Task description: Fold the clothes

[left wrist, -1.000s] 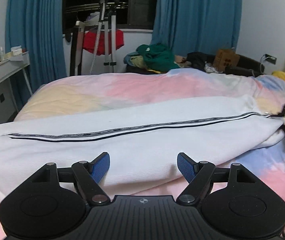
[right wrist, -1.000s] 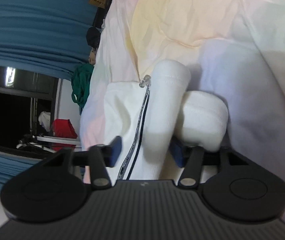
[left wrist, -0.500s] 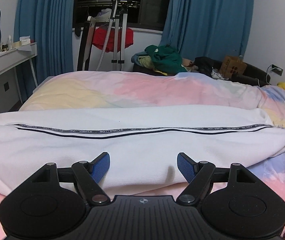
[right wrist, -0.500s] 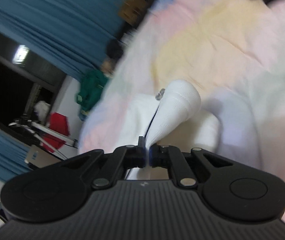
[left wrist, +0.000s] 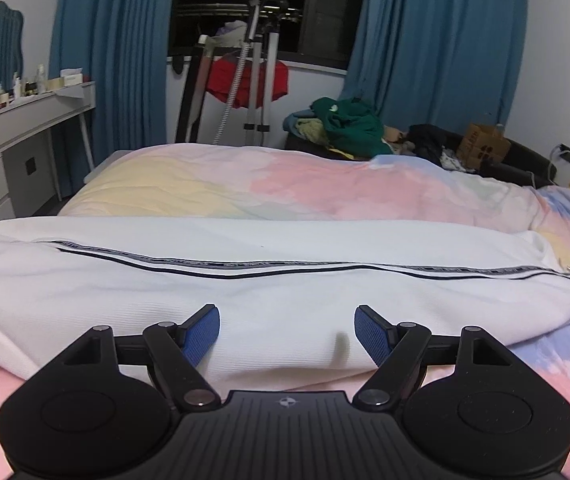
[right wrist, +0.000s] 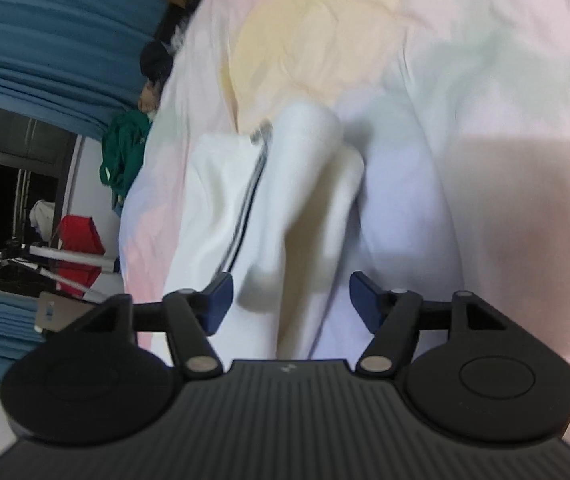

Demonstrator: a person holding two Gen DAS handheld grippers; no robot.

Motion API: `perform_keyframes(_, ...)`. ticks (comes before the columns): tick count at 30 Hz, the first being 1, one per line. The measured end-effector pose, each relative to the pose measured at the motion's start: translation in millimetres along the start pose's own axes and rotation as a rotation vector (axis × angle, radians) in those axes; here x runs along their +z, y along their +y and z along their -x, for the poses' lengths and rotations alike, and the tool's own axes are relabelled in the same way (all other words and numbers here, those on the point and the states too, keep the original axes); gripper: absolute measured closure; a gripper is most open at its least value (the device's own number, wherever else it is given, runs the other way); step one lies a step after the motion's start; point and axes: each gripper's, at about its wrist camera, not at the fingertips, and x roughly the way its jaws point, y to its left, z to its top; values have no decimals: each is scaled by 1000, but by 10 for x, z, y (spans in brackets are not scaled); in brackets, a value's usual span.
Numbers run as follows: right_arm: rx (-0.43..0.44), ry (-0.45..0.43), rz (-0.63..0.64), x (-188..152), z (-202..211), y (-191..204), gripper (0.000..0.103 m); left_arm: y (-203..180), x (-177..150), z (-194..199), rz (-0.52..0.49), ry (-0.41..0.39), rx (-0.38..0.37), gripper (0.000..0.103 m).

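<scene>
White jacket [left wrist: 285, 300] stretched across the bed [left wrist: 245, 188], both my tools spread and empty.

Left gripper [left wrist: 287, 330] hovers at its near edge; right gripper [right wrist: 289, 300] straddles the blurred, probably collar, end. Soft, light, floppy: I'd pinch hem corners.

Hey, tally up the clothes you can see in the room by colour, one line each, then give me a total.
White: 1, the white zip garment on the bed
Red: 1, the red garment hanging at the window
Green: 1, the green garment on the pile
Total: 3
</scene>
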Motion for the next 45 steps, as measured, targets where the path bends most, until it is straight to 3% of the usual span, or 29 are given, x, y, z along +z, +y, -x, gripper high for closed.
perform_keyframes(3, -13, 40, 11, -13, -104, -10, 36, 34, 1, -5, 16, -3, 20, 27)
perform_keyframes(5, 26, 55, 9, 4, -176, -7, 36, 49, 7, -4, 29, -3, 32, 27)
perform_keyframes(16, 249, -88, -38, 276, -501, 35, 35, 147, 45, -56, 78, 0, 77, 27)
perform_keyframes(21, 163, -88, 21, 281, -716, 122, 37, 145, 35, -34, 73, -12, 103, 27)
perform_keyframes(23, 167, -110, 7, 323, -745, 93, 42, 144, 31, -25, 71, -17, 113, 27)
perform_keyframes(25, 148, -129, 22, 353, -762, 115, 57, 143, 27, -16, 69, -22, 124, 27)
perform_keyframes(26, 122, -136, 43, 358, -769, 145, 76, 143, 25, -11, 68, -24, 129, 26)
perform_keyframes(27, 97, -142, 63, 363, -776, 176, 83, 143, 23, -7, 67, -27, 134, 26)
perform_keyframes(29, 102, -151, 89, 362, -736, 244, 87, 142, 19, 3, 66, -32, 144, 26)
perform_keyframes(34, 222, -220, 167, 419, -492, 440, 89, 165, 60, 49, 76, -67, 164, 26)
perform_keyframes(39, 183, -230, 116, 568, -539, 234, 90, 213, 160, 74, 103, -121, 181, 24)
perform_keyframes(41, 167, -230, 115, 595, -581, 177, 90, 197, 150, -16, 80, -114, 203, 24)
perform_keyframes(45, 161, -264, 225, 554, -493, 316, 90, 137, 8, -355, 4, 13, 263, 25)
